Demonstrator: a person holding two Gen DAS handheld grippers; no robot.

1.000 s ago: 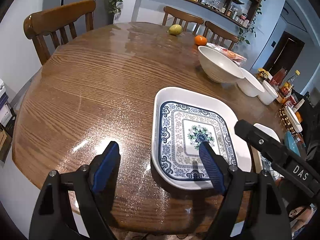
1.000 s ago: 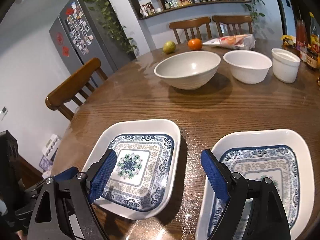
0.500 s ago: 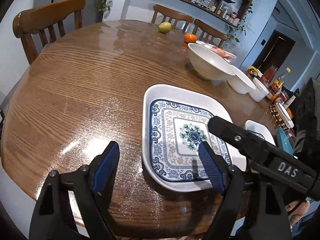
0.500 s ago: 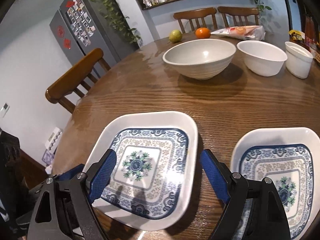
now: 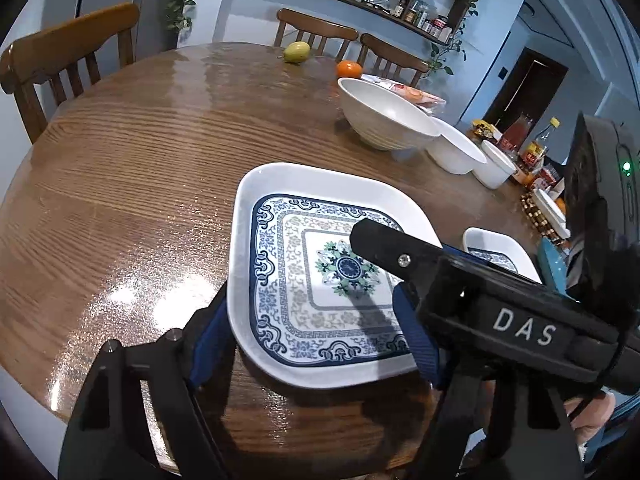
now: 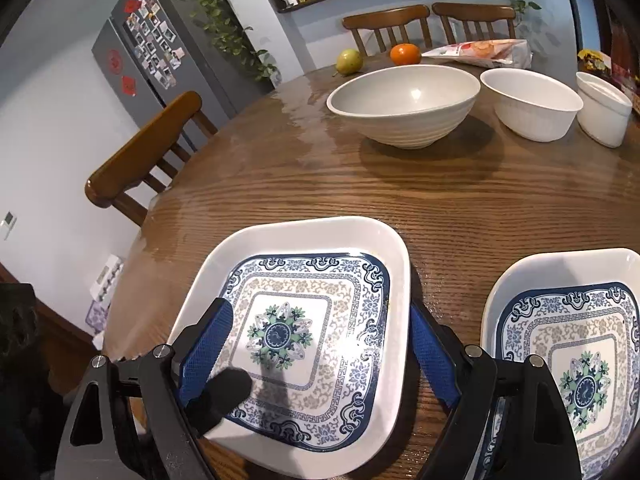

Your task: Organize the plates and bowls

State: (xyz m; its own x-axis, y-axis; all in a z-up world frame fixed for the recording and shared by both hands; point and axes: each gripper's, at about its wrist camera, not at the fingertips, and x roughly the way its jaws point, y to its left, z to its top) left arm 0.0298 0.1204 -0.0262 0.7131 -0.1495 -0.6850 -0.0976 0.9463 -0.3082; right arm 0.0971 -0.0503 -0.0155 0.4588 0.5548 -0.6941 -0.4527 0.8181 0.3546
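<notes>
Since the earlier frame, the left gripper (image 5: 316, 324) has been brought around the left plate (image 5: 320, 248), which now sits between its closing fingers, not yet pinched. The right gripper (image 6: 316, 356) is spread over the same plate, the second plate (image 6: 568, 360) just to its right.

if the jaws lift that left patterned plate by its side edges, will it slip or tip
The left patterned plate looks glossy with rounded, sloping rims, so the blue pads could well slide on it. It seems rigid, probably ceramic or melamine, so it should not flex. It is wide and shallow, so a grip near its front edge may let the far side droop. The polished table would let it skid if pushed.
</notes>
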